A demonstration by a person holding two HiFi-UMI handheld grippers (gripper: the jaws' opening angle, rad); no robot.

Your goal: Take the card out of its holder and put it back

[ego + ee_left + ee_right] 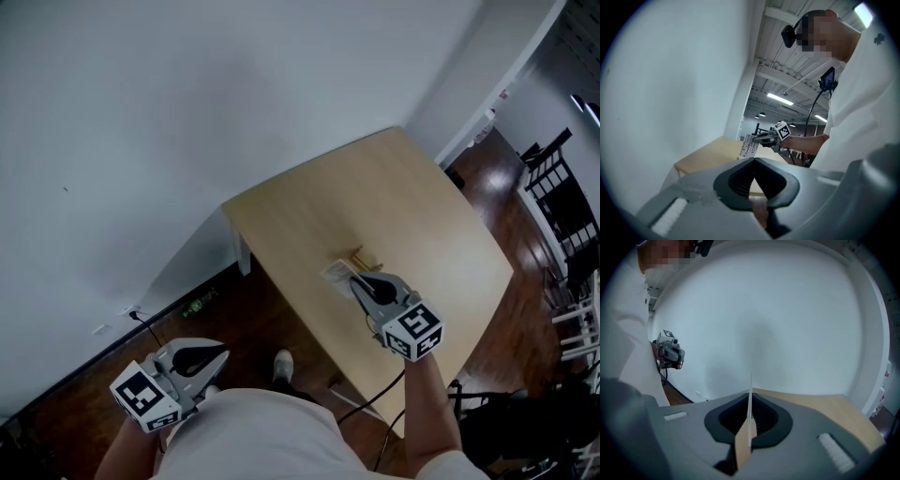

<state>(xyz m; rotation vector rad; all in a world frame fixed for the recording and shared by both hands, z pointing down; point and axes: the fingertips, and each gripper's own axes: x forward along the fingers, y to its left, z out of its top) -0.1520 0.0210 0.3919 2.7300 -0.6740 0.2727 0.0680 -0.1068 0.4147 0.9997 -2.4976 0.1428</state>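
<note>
A white card (337, 273) sits in my right gripper (354, 278), which is shut on it over the middle of the light wooden table (422, 206). Just beyond the card stands a small wooden holder (361, 256); whether the card touches it I cannot tell. In the right gripper view the card (750, 394) stands edge-on and upright between the jaws of the right gripper (750, 401). My left gripper (221, 353) hangs off the table near my body, shut and empty. The left gripper view shows that left gripper (753, 161), with the right gripper (761, 137) and card (747, 146) in the distance.
A white wall runs along the table's far and left sides. Dark wood floor (272, 319) lies between me and the table, with a cable and a wall socket (131, 312) at the skirting. Black chairs (562, 206) stand at the right. My shoe (283, 364) is near the table's front edge.
</note>
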